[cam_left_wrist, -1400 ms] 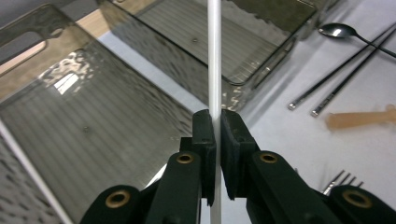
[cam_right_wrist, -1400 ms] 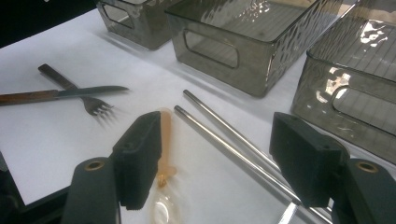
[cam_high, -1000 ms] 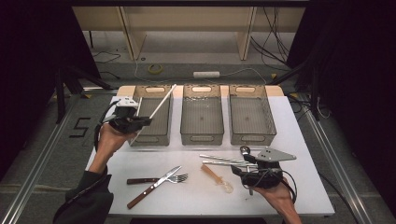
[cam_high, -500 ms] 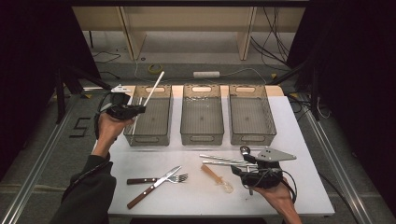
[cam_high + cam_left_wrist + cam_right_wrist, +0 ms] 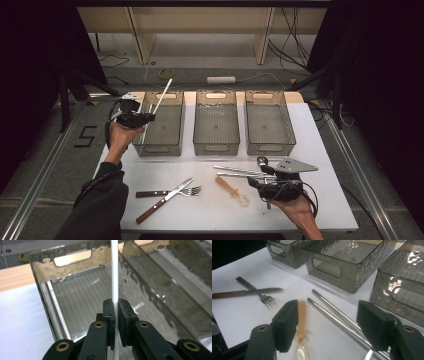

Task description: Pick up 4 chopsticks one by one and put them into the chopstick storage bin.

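My left gripper (image 5: 143, 119) is shut on a thin white straw (image 5: 163, 94) and holds it over the left edge of the left smoky plastic bin (image 5: 150, 149). In the left gripper view the straw (image 5: 114, 270) runs upright between the closed pads of the gripper (image 5: 115, 305), with the bin's ribbed floor (image 5: 82, 297) below. My right gripper (image 5: 260, 179) rests at the table's front right, jaws open and nothing between them. In the right gripper view the open gripper (image 5: 329, 320) frames two metal straws (image 5: 332, 307) and an amber plastic spoon (image 5: 301, 317) lying on the white table.
A middle bin (image 5: 216, 146) and a right bin (image 5: 270, 146) stand beside the left one. A fork (image 5: 192, 191) and a wooden-handled knife (image 5: 165, 200) lie crossed at the front centre. The metal straws (image 5: 240, 171) and amber spoon (image 5: 231, 189) lie just left of my right gripper.
My left hand has carried the white straw farther back along the left bin, and the straw now stands steeper. The right hand has stayed put.
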The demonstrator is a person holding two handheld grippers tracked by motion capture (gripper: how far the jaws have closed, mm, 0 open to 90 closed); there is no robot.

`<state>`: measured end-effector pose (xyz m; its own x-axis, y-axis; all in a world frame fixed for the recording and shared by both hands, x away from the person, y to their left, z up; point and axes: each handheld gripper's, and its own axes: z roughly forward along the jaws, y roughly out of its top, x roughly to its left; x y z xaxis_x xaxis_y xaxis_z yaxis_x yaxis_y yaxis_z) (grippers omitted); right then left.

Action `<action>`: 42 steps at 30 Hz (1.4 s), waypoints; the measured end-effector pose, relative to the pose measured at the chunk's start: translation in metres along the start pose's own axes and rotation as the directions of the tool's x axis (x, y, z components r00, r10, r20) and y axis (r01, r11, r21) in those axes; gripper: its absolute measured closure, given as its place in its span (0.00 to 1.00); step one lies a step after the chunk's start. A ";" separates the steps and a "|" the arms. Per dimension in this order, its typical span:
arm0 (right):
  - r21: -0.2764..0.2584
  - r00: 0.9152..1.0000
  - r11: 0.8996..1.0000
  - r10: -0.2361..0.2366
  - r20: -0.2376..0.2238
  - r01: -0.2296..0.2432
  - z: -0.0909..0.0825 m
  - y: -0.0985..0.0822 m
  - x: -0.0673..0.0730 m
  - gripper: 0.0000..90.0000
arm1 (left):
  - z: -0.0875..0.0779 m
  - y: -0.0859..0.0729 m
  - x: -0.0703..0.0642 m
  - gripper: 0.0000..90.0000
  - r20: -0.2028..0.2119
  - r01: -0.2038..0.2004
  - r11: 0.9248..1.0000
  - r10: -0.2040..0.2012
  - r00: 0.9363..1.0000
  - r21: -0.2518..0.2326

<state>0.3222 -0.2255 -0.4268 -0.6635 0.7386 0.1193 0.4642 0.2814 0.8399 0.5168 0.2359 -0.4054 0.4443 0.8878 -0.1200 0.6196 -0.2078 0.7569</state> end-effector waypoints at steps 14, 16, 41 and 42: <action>-0.003 1.000 1.000 0.003 -0.002 -0.003 0.000 0.000 0.000 0.39 | 0.011 -0.011 0.006 0.80 -0.004 0.037 0.999 -0.037 0.999 0.014; -0.003 1.000 1.000 0.001 -0.003 -0.001 -0.001 0.000 0.000 0.39 | 0.009 -0.011 0.005 0.71 -0.005 0.038 0.999 -0.038 0.999 -0.003; 0.101 0.995 0.991 -0.084 -0.052 0.089 0.001 0.011 -0.006 0.37 | -0.036 -0.016 -0.047 0.21 0.141 0.011 0.995 0.004 0.990 -0.103; 0.110 0.994 0.989 -0.091 -0.055 0.096 0.002 0.012 -0.007 0.37 | -0.037 -0.017 -0.049 0.21 0.141 0.003 0.995 0.011 0.990 -0.099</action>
<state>0.3336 -0.2259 -0.4183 -0.7343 0.6750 0.0717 0.4597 0.4167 0.7842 0.4607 0.2112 -0.3891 0.5378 0.8188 -0.2008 0.5535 -0.1633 0.8167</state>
